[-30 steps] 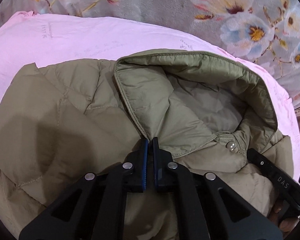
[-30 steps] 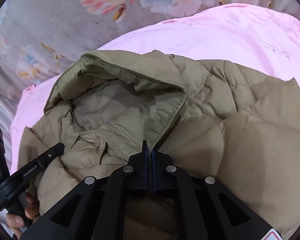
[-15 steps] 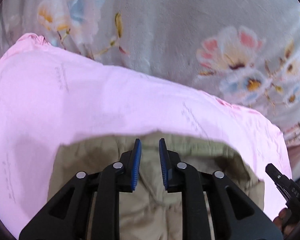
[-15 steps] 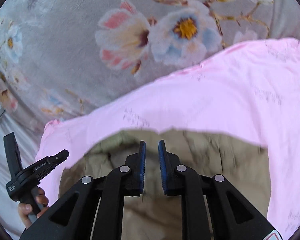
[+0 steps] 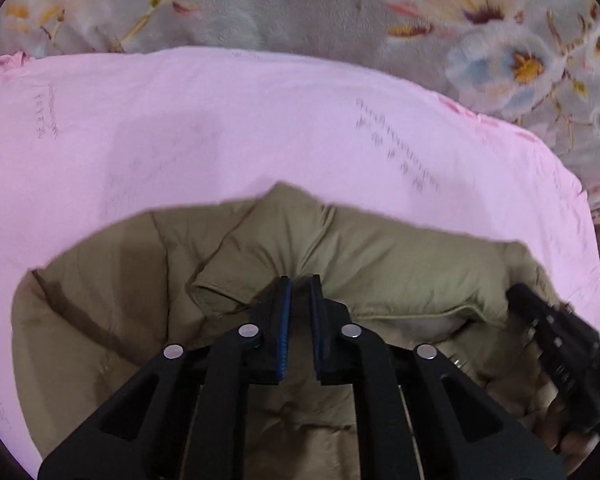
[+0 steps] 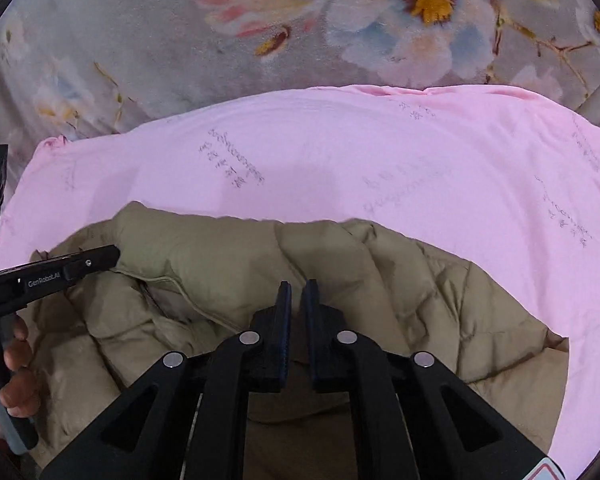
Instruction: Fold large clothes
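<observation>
on pink sheet point(image 5: 260, 128), one jacket point(image 5: 380, 256), two grippers

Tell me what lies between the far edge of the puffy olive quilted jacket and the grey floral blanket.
Only the pink printed sheet lies between the olive quilted jacket and the grey floral blanket; nothing rests on that stretch. Both wrist views show it.

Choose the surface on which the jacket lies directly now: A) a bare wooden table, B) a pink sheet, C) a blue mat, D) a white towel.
B: the olive jacket rests on the pink sheet, which shows all around its far edge in both views.
</observation>
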The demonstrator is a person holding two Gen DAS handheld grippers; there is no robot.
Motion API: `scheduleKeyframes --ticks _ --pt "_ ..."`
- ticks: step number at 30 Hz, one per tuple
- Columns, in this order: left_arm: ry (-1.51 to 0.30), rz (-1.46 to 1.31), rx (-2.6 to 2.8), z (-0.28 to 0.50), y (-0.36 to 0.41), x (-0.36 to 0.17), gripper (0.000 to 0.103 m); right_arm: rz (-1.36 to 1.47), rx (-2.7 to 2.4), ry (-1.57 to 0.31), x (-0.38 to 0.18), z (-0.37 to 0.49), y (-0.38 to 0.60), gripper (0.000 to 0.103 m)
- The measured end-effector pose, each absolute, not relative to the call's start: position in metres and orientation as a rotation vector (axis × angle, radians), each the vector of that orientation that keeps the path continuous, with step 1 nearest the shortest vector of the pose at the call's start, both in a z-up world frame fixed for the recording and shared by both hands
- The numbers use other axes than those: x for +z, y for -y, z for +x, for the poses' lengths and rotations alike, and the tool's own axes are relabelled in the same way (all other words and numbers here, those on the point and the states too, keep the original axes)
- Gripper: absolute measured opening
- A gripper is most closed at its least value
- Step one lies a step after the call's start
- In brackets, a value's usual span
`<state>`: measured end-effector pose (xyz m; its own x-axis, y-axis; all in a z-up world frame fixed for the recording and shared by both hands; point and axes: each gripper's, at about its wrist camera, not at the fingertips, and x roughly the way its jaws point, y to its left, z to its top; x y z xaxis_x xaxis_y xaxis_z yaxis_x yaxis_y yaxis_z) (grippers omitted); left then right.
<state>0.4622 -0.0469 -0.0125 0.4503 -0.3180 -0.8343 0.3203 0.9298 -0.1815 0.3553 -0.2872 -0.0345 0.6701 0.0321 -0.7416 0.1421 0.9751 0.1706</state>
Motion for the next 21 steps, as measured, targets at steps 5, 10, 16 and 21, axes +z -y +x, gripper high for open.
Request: scheduleKeyframes --ticks 5,10,16,21 --pt "-0.983 -0.003 -0.385 0.449 0.04 -0.026 0.005 0.273 -0.099 -0.851 -0.046 0.353 0.301 0.0" --pt "-0.889 0.128 -0.338 0.432 0.057 -0.03 0.004 0.222 -0.135 -0.847 -0.054 0.36 0.29 0.0" --pt "-0.846 0.182 -0.305 0.429 0.067 -0.035 0.004 0.162 -0.17 -0.828 -0.058 0.362 0.281 0.0" --pt "-0.842 0.181 -0.305 0.431 0.067 -0.036 0.004 0.168 -0.167 -0.823 -0.059 0.362 0.282 0.0"
